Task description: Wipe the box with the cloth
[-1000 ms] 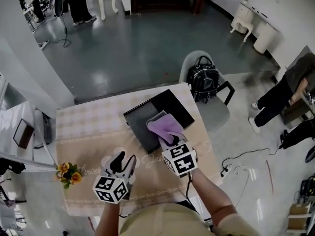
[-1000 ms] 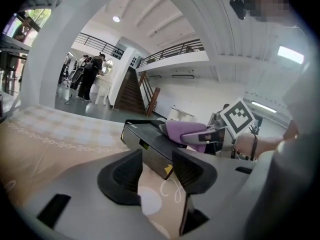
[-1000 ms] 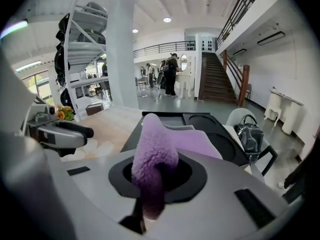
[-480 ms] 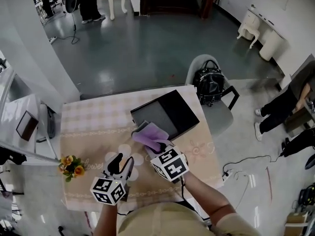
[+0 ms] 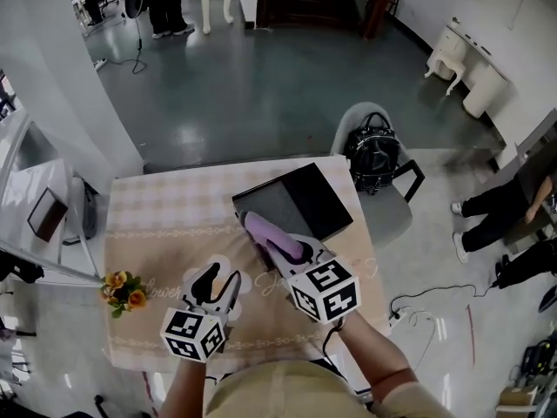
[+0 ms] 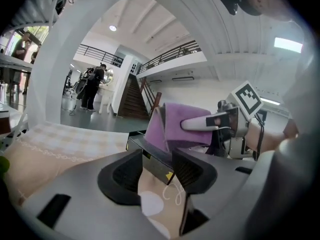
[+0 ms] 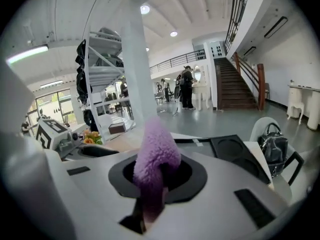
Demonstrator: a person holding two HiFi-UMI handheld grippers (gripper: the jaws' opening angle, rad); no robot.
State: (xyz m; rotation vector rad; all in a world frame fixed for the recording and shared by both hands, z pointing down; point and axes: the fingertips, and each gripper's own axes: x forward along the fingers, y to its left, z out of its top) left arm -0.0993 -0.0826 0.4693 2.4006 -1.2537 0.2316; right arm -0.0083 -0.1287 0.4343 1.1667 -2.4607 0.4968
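Observation:
A flat black box (image 5: 291, 200) lies at the far right of the table; the right gripper view shows its top (image 7: 230, 149) beyond the jaws. My right gripper (image 5: 280, 249) is shut on a purple cloth (image 5: 268, 232), bunched upright between the jaws (image 7: 155, 156) and raised over the box's near edge. In the left gripper view the cloth (image 6: 175, 126) hangs above the box's corner (image 6: 142, 149). My left gripper (image 5: 215, 287) hovers to the left of the box over the tablecloth, jaws apart and nothing between them (image 6: 157, 176).
A small bunch of flowers (image 5: 122, 290) lies at the table's left edge. A grey chair with a black backpack (image 5: 374, 151) stands beyond the table's far right corner. A white side table (image 5: 48, 207) is on the left. A person (image 5: 500, 203) stands at the right.
My right gripper has drawn the cloth back off the box's top toward me and lifted it; the cloth is now bunched up instead of spread. The left gripper has risen slightly.

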